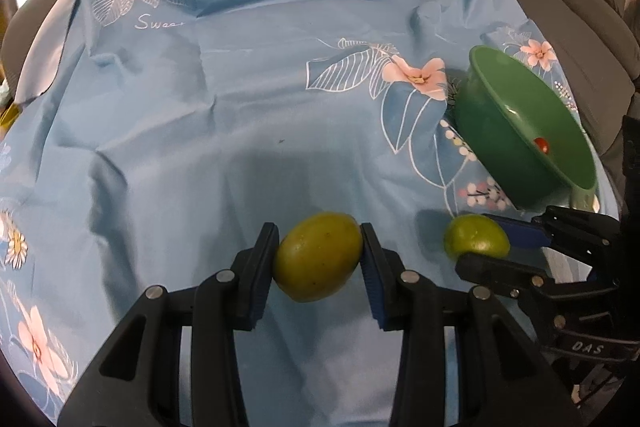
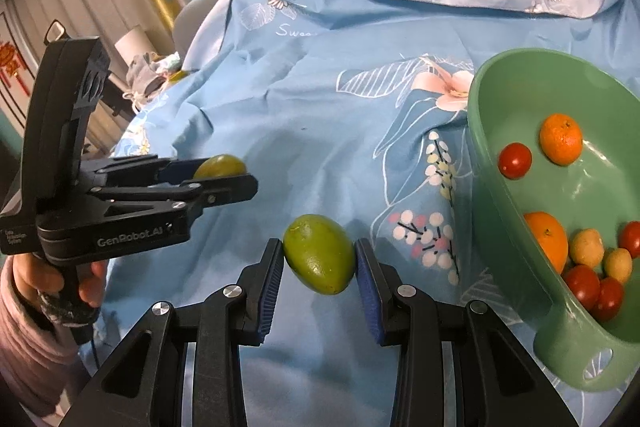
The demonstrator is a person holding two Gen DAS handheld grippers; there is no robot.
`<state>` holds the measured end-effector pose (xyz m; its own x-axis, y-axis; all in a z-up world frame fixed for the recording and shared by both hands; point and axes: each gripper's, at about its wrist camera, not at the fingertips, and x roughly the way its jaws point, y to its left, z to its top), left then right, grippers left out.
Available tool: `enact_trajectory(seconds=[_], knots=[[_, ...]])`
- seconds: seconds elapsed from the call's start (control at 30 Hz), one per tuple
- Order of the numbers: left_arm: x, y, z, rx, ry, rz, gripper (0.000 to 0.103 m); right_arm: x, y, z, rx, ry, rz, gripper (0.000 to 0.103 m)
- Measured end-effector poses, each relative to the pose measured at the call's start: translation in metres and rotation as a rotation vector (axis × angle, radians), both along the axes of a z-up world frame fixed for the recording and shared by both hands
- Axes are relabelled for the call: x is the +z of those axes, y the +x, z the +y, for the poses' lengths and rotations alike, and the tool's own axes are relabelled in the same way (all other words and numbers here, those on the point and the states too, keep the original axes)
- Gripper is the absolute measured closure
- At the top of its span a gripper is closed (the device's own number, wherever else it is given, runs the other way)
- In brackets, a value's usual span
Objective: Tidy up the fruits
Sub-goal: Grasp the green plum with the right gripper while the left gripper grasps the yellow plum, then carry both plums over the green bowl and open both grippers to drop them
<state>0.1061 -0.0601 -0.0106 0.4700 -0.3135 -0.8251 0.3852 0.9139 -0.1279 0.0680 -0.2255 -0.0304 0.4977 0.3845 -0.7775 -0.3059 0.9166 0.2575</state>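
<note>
I am gripping a yellow-green lemon (image 1: 318, 256) in my left gripper (image 1: 320, 259); my right gripper (image 2: 318, 259) is clamping a green lime (image 2: 319, 253) at lower centre; the green basin (image 2: 500, 99) is sitting right.

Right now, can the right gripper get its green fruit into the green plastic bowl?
Probably yes: the right gripper holds the green fruit, and the green plastic bowl sits open beside it, nothing between.

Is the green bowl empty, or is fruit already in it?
Not empty: the green bowl holds oranges, tomatoes and small yellowish fruits.
</note>
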Motion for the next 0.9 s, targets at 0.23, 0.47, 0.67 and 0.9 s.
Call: enact_trajectory(seconds=[0.23,0.47,0.67,0.9], knots=[[0.009,-0.018,0.012,0.026,-0.011,-0.005,0.063,0.008,-0.011,0.008,0.022,0.006,-0.011,0.065],[0.019,-0.038,0.017,0.038,-0.015,-0.022,0.063,0.019,-0.024,0.012,0.034,0.008,-0.030,0.065],[0.030,-0.056,0.019,0.047,-0.016,-0.039,0.063,0.030,-0.037,0.012,0.041,0.022,-0.057,0.065],[0.047,-0.073,0.020,0.048,-0.025,-0.076,0.063,0.042,-0.049,0.012,0.040,0.030,-0.089,0.065]])
